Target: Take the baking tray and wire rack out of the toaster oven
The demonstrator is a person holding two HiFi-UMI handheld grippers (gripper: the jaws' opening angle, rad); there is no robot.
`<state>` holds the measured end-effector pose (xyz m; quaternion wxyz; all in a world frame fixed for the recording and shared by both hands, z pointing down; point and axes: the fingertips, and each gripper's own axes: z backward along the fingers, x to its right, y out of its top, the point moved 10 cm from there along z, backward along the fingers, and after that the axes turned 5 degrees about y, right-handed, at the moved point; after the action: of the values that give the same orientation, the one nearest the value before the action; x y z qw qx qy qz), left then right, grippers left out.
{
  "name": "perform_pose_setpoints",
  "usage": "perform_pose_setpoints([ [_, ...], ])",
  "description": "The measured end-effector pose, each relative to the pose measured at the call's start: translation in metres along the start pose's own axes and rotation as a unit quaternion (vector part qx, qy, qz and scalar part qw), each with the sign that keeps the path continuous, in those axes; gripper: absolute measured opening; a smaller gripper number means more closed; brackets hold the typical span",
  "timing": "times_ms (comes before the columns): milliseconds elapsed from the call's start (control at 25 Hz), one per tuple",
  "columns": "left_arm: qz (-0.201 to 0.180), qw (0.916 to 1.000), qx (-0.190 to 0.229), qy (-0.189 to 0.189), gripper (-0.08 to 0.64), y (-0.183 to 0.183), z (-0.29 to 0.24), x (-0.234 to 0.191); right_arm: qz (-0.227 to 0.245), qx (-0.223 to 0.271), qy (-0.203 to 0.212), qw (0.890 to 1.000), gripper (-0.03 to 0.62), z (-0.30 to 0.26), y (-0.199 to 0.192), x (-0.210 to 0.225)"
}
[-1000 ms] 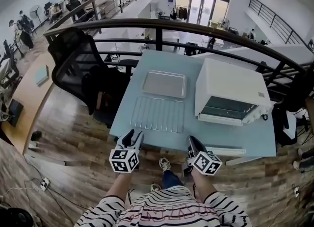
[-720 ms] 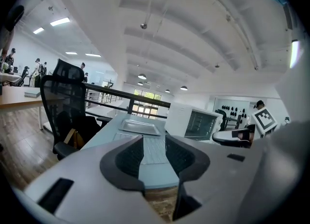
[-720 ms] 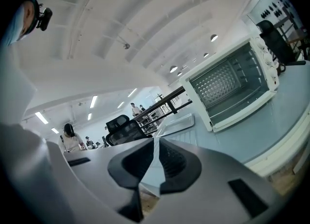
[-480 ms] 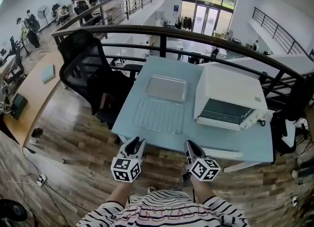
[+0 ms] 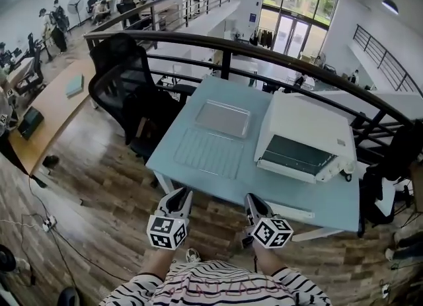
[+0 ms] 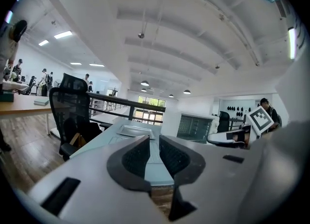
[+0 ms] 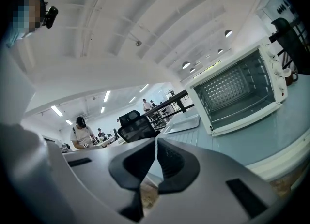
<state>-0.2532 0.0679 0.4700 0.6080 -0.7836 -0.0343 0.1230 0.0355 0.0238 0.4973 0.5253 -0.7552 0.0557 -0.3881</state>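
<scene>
The flat metal baking tray [image 5: 223,118] lies at the far side of the light blue table [image 5: 330,199], with the wire rack [image 5: 208,153] flat on the table just in front of it. To their right stands the white toaster oven [image 5: 304,141], its door down and its inside empty [image 7: 240,95]. Both grippers hang off the table's near edge, over the wooden floor. My left gripper [image 5: 177,200] has just been closing and shows a narrow gap [image 6: 154,143] with nothing in it. My right gripper [image 5: 251,204] is shut and empty [image 7: 156,143]. The right gripper view also shows the tray [image 7: 184,123] and the rack [image 7: 193,137].
A black office chair [image 5: 119,80] stands off the table's far left corner. A dark railing [image 5: 264,50] curves behind the table. A thin white strip [image 5: 291,211] lies along the near table edge. People sit at desks at the far left [image 5: 53,17].
Both grippers have drawn back from the table's near edge toward the person. The left jaws have narrowed. Tray, rack and oven have not moved on the table.
</scene>
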Motion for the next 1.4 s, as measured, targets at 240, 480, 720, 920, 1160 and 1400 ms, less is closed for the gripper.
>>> perform_pose_setpoints([
  [240, 0.003, 0.9997, 0.006, 0.023, 0.058, -0.013, 0.024, 0.037, 0.012, -0.012, 0.022, 1.0, 0.034, 0.033, 0.001, 0.009],
  [480, 0.008, 0.9991, 0.006, 0.041, 0.046, -0.026, 0.045, 0.074, 0.022, -0.025, 0.034, 0.999, 0.029, 0.069, 0.001, 0.019],
  [720, 0.01, 0.998, 0.005, 0.062, 0.037, -0.036, 0.062, 0.098, 0.031, -0.033, 0.044, 0.998, 0.028, 0.089, 0.0, 0.025],
  [920, 0.019, 0.9967, 0.015, 0.078, 0.029, -0.043, 0.073, 0.113, 0.038, -0.038, 0.053, 0.997, 0.028, 0.099, -0.001, 0.03],
  [1160, 0.017, 0.9952, 0.013, 0.096, 0.026, -0.047, 0.082, 0.122, 0.047, -0.043, 0.06, 0.996, 0.027, 0.107, 0.0, 0.031],
  [1400, 0.018, 0.9945, 0.013, 0.102, 0.025, -0.051, 0.084, 0.127, 0.051, -0.044, 0.061, 0.996, 0.026, 0.11, 0.0, 0.035],
])
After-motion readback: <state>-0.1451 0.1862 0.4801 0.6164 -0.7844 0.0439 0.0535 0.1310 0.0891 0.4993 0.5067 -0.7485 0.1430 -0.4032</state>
